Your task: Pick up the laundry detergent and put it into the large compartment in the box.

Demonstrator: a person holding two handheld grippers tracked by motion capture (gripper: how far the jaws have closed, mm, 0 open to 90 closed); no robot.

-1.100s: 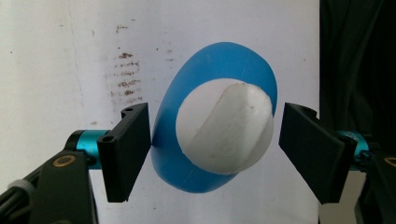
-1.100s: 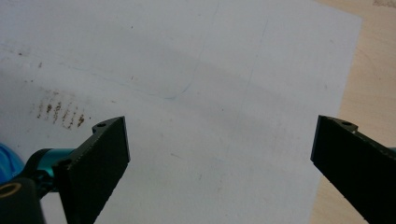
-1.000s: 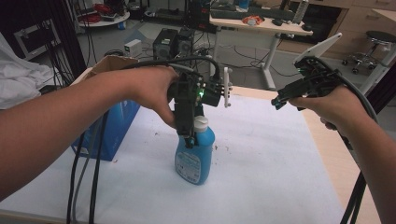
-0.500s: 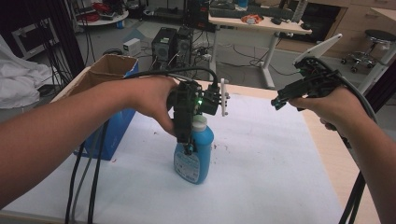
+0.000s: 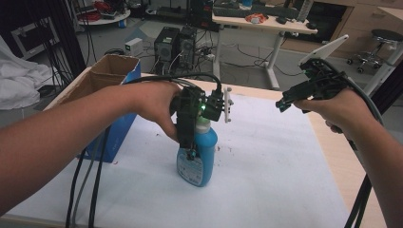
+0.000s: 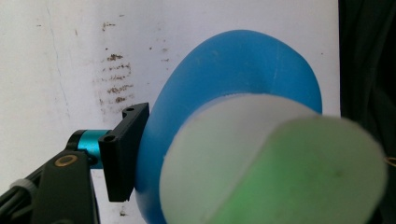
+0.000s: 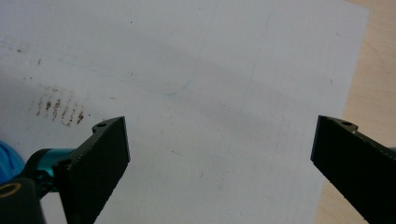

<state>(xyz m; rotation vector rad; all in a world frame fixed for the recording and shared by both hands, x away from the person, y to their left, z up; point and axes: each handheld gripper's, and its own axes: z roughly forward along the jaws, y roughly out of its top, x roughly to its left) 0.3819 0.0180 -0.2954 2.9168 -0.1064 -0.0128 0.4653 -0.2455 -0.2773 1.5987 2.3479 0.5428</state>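
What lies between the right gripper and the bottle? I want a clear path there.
Bare white sheet, faintly stained. In the high view, nothing stands between the right gripper and the bottle.

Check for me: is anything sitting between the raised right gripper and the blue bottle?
Nothing visible does. The right gripper hangs open in the air right of the blue bottle, with bare white sheet between them; the left gripper grips the bottle's far side.

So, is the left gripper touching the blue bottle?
Touching. In the left gripper view, one black jaw of the left gripper presses flat against the side of the bottle, with no gap between them.
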